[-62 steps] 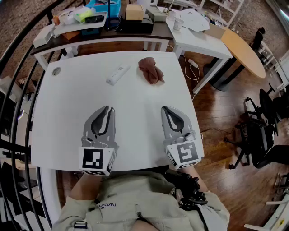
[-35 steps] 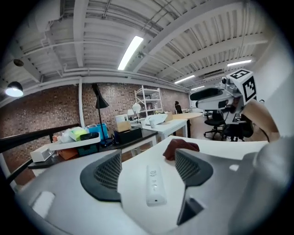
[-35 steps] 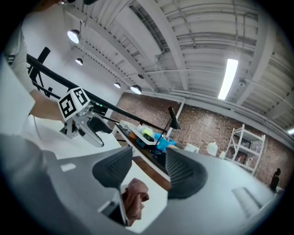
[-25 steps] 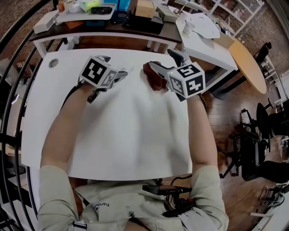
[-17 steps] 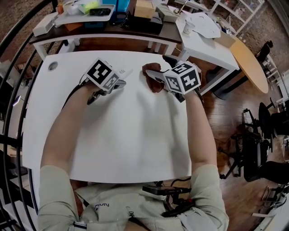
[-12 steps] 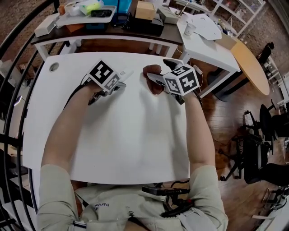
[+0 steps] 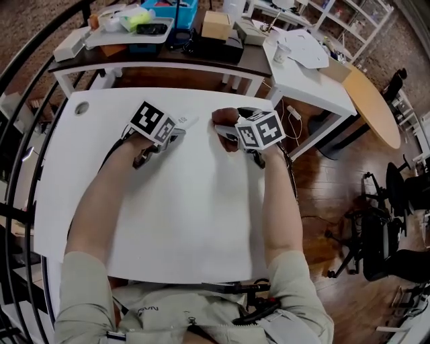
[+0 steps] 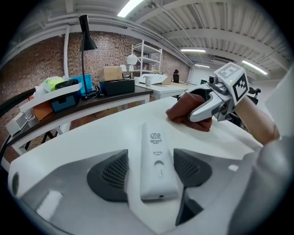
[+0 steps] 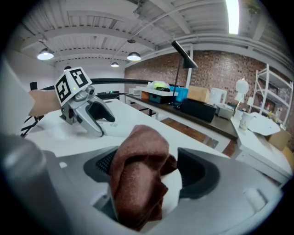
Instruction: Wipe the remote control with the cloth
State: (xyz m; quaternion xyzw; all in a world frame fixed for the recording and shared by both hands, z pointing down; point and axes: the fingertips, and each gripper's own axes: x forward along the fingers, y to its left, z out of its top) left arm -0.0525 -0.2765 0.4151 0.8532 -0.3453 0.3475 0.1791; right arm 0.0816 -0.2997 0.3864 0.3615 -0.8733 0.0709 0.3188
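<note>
Slim white plastic remote control (image 8: 154, 151), smooth and rectangular, lies flat on the matte white table (image 7: 188, 215), between my left gripper (image 8: 151, 172)'s ribbed dark pads. Its jaws have just been closing but aren't pinching. The crumpled, nubby brown cloth (image 9: 133, 183) sits between my right gripper (image 9: 149, 170)'s wide-spread jaws, ungripped. Both grippers tilt downward, forearms outstretched.

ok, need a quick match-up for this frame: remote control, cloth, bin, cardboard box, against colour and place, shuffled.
1 remote control
2 cloth
3 bin
4 cardboard box

a brown, bunched up on the white table
b blue, on the dark side table
c tan, on top of a black case
d white, lying flat on the white table

Pairs: 1-d, 2-a, 3-b, 4-c.
</note>
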